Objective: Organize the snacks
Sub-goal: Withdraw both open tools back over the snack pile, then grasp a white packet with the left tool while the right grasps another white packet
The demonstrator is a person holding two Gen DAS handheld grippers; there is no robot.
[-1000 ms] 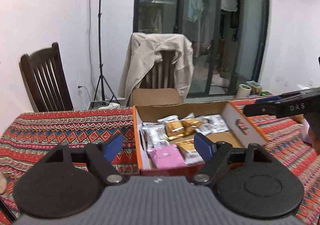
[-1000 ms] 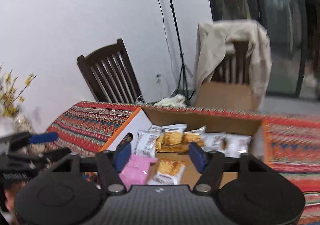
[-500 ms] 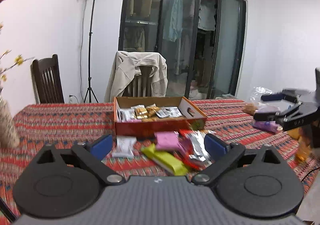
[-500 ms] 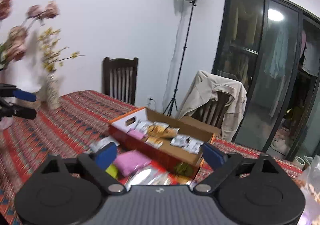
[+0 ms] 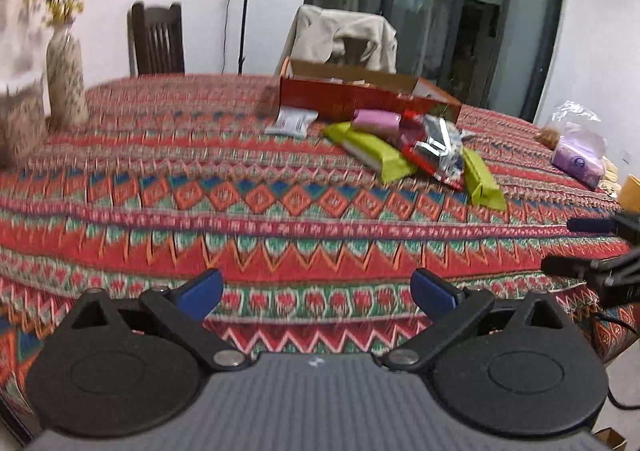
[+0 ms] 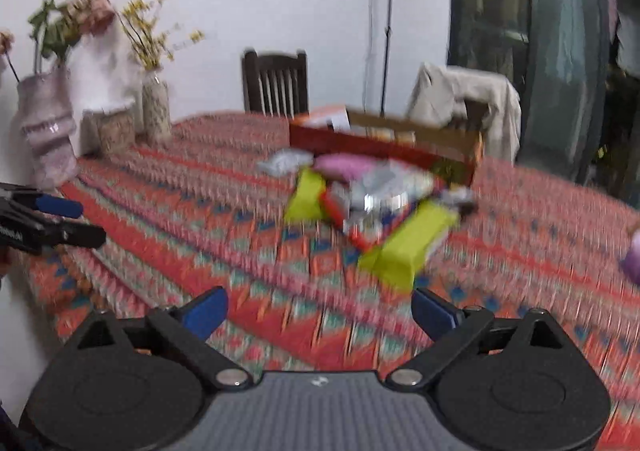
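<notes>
Both tongs hang spread wide and empty over the near edge of a worktop (image 5: pixel 160 187) covered in a red patterned cloth. The left tongs (image 5: pixel 318 287) and right tongs (image 6: pixel 320 307) are well apart from the snacks. A loose pile of snack packets (image 5: pixel 416 151) lies far across, just in front of a shallow cardboard box (image 5: pixel 360 99). Flower vases (image 6: pixel 48 123) stand at the far left.
</notes>
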